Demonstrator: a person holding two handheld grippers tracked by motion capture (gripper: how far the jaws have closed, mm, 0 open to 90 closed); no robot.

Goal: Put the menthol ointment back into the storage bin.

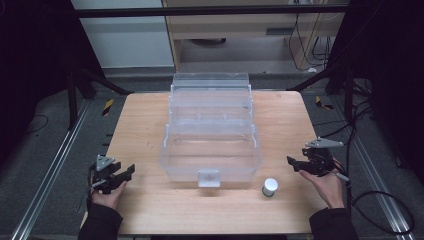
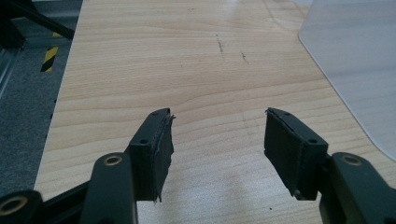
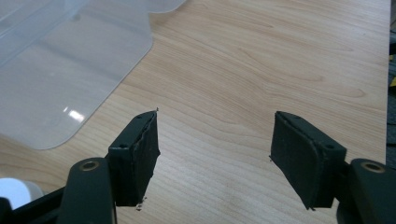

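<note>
The white bottle [image 1: 270,187] stands on the table [image 1: 145,120] just in front of the clear box [image 1: 210,150], between both grippers, nearer the right gripper [image 1: 295,165]; the left gripper [image 1: 125,175] and right one are open, empty.

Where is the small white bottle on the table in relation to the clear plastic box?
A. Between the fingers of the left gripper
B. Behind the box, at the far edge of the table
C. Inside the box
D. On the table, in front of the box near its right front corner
D: in the high view the small white bottle stands on the wooden table, just outside the front right corner of the clear plastic box, toward the right gripper.
</note>
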